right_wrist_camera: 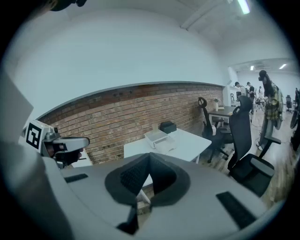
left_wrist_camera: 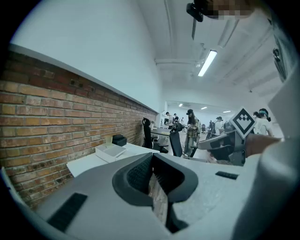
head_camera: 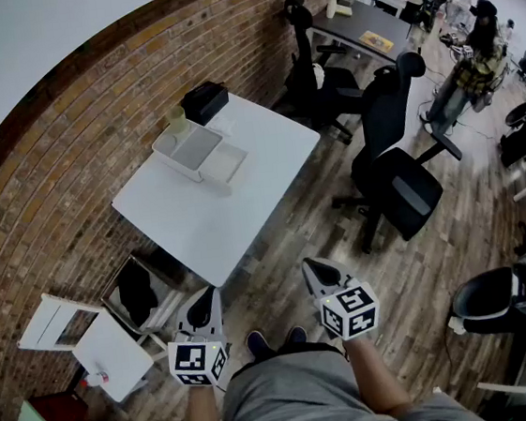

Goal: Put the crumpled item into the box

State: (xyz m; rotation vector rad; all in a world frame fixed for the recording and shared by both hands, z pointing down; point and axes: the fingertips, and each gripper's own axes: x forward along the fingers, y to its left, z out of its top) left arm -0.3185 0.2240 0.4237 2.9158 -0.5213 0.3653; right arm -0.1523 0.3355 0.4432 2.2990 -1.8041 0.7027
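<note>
- Left gripper (head_camera: 201, 308), lower left of centre in the head view, is clenched shut with nothing between its jaws.
- Right gripper (head_camera: 319, 270), lower centre, is clenched shut too, and empty.
- Box (head_camera: 188, 150) sits open on the table (head_camera: 244, 207), upper left of centre, well apart from both grippers.
- Lid (head_camera: 226, 163) lies flat just beside the box.
- Black case (head_camera: 204, 101) and cup (head_camera: 177, 118) stand beyond the box, near the brick wall.
- The crumpled item is too small to pick out.

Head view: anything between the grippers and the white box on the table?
Nothing visible. Left gripper and right gripper, shut and empty, hang short of the table; only floor and tabletop separate them from the white box. The office chair stands off to the right.
</note>
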